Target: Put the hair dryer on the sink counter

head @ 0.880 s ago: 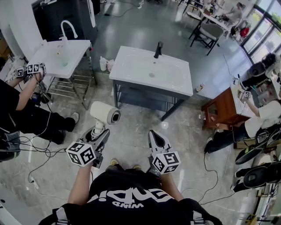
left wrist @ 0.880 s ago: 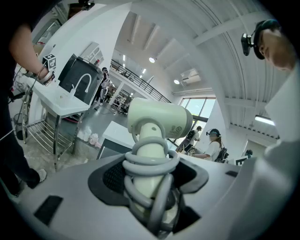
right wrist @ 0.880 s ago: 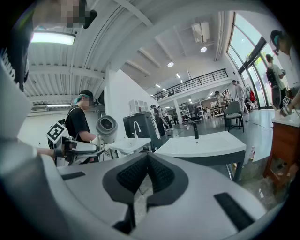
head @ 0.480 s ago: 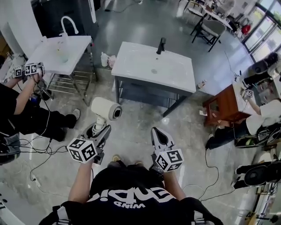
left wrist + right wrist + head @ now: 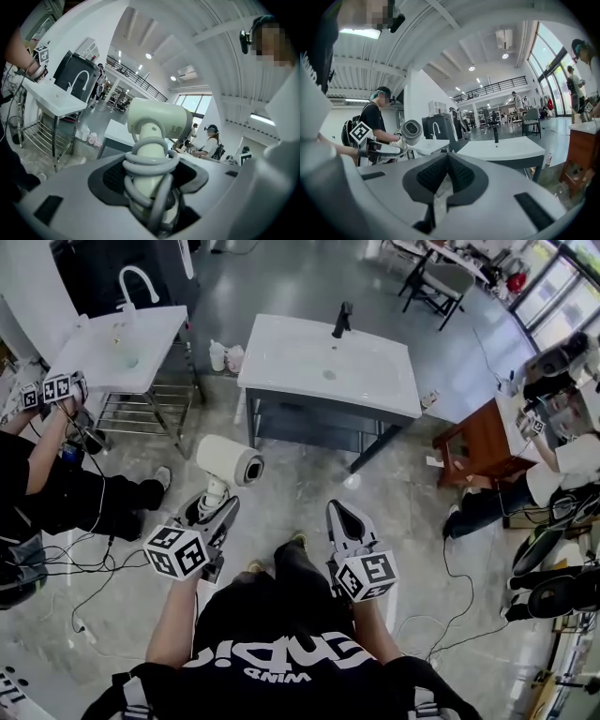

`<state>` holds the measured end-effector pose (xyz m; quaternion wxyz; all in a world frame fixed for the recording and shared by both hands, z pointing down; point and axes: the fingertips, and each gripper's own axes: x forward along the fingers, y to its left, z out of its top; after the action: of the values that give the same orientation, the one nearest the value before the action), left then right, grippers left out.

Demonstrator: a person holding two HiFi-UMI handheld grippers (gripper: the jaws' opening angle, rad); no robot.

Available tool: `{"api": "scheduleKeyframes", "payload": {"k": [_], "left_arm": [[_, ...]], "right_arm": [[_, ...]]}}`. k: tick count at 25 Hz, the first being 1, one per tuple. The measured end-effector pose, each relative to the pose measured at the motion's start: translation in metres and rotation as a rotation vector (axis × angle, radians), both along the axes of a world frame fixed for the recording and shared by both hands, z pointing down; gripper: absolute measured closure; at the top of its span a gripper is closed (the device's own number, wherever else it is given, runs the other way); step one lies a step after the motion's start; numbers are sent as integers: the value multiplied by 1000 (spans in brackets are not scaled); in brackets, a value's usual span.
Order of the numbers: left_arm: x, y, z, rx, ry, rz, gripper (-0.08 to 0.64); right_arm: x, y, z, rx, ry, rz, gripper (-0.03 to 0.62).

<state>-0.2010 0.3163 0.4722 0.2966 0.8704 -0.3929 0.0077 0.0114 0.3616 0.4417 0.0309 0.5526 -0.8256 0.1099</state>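
Note:
A white hair dryer (image 5: 228, 463) stands upright in the air, nozzle pointing right, with its grey cord wound round the handle (image 5: 151, 161). My left gripper (image 5: 213, 509) is shut on that handle, in front of my body. The dryer's body (image 5: 158, 117) fills the middle of the left gripper view. My right gripper (image 5: 341, 521) is held level beside it, shut with nothing between its pads (image 5: 448, 157). The white sink counter (image 5: 291, 362) with a black faucet (image 5: 341, 321) stands ahead across the floor, well apart from both grippers. The dryer (image 5: 411, 131) and the counter (image 5: 506, 149) also show in the right gripper view.
A second white sink (image 5: 103, 357) on a metal rack stands at the far left, where another person (image 5: 47, 474) holds grippers. Bottles (image 5: 225, 356) sit on the floor between the sinks. A wooden table (image 5: 478, 451) and a seated person (image 5: 553, 474) are at the right. Cables (image 5: 84, 568) trail on the floor.
My leg has stepped forward between the grippers and the view has shifted a little. Both grippers moved slightly right. The dryer stays in the left gripper's grip.

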Motion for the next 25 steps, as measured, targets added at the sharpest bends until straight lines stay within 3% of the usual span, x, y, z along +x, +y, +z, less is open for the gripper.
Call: {"api": "scheduleKeyframes", "payload": {"k": [25], "left_arm": [[-6,-54,2,9,16,-17,285]], "right_arm": [[-16,-56,10,7,-22,-2,574]]}}
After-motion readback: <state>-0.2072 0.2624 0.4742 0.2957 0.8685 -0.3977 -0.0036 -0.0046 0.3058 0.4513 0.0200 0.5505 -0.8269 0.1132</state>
